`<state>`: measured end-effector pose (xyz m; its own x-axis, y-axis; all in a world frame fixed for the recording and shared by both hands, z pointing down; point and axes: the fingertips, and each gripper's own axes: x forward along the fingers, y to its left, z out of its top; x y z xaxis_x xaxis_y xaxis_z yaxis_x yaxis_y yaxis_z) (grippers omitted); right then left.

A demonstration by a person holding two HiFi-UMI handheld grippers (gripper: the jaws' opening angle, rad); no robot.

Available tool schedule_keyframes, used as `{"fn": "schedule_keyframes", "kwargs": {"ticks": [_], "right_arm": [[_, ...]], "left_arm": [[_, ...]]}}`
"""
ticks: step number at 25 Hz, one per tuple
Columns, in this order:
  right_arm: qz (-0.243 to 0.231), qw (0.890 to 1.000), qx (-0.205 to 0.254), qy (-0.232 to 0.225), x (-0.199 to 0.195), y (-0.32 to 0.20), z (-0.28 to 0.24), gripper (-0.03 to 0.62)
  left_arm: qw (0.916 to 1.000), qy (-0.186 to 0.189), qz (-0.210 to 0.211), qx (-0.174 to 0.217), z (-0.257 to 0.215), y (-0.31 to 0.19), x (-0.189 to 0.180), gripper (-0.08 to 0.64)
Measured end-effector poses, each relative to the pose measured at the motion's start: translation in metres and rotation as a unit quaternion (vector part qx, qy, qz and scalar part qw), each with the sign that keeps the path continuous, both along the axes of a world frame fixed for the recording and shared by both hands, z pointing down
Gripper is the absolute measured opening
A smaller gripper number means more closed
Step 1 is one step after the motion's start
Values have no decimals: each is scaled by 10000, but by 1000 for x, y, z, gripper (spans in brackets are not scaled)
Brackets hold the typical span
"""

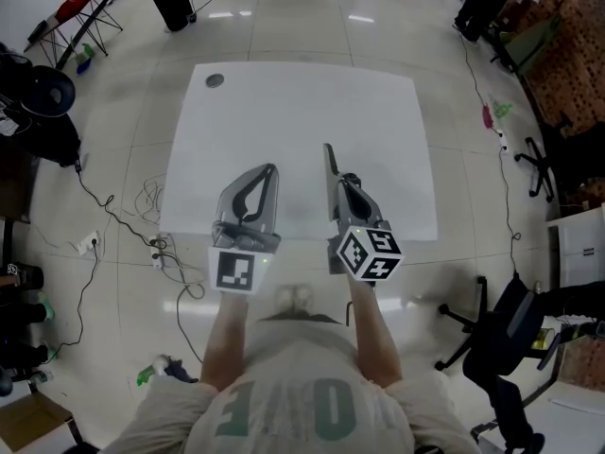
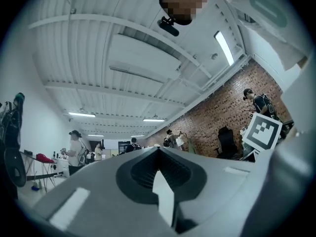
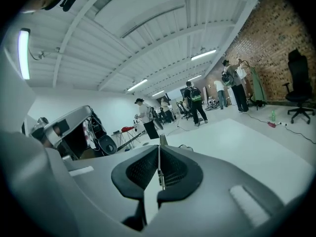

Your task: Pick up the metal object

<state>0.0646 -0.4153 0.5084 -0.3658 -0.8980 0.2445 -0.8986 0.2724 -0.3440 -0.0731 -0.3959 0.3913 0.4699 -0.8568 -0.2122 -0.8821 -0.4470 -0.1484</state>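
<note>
My right gripper (image 1: 334, 180) is shut on the metal object (image 1: 328, 156), a thin flat strip that sticks out past the fingertips over the white table (image 1: 302, 102). In the right gripper view the strip (image 3: 162, 140) stands on edge, pinched between the dark pads (image 3: 178, 172), and the gripper (image 3: 159, 151) is raised and aimed across the room. My left gripper (image 1: 273, 169) is held beside it above the table's near half. Its tips meet with nothing between them, and in its own view the left gripper (image 2: 158, 148) points up at the ceiling.
A small dark round disc (image 1: 215, 80) lies at the table's far left corner. Cables (image 1: 142, 206) trail over the floor to the left. An office chair (image 1: 501, 334) stands at the near right. Several people (image 3: 195, 102) stand farther off in the room.
</note>
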Motion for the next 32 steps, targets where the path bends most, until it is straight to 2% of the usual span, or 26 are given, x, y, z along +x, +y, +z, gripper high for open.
{"fn": "schedule_keyframes", "kwargs": {"ticks": [8, 15, 20, 27, 32], "right_arm": [[16, 9988, 447, -188, 3, 17, -36, 20], [186, 9973, 670, -229, 3, 53, -59, 20], [160, 9962, 849, -143, -8, 86, -70, 20], [158, 9924, 1208, -173, 8, 160, -92, 20], [33, 9901, 1397, -150, 27, 265, -92, 20]], "left_arm": [[9996, 259, 48, -55, -4, 16, -2, -2], [9995, 87, 297, -56, -2, 38, 3, -3], [9993, 254, 273, -68, -4, 66, -7, -2], [9997, 167, 182, 78, -14, 140, 4, -2], [9996, 234, 37, 140, -9, 243, 19, -2]]}}
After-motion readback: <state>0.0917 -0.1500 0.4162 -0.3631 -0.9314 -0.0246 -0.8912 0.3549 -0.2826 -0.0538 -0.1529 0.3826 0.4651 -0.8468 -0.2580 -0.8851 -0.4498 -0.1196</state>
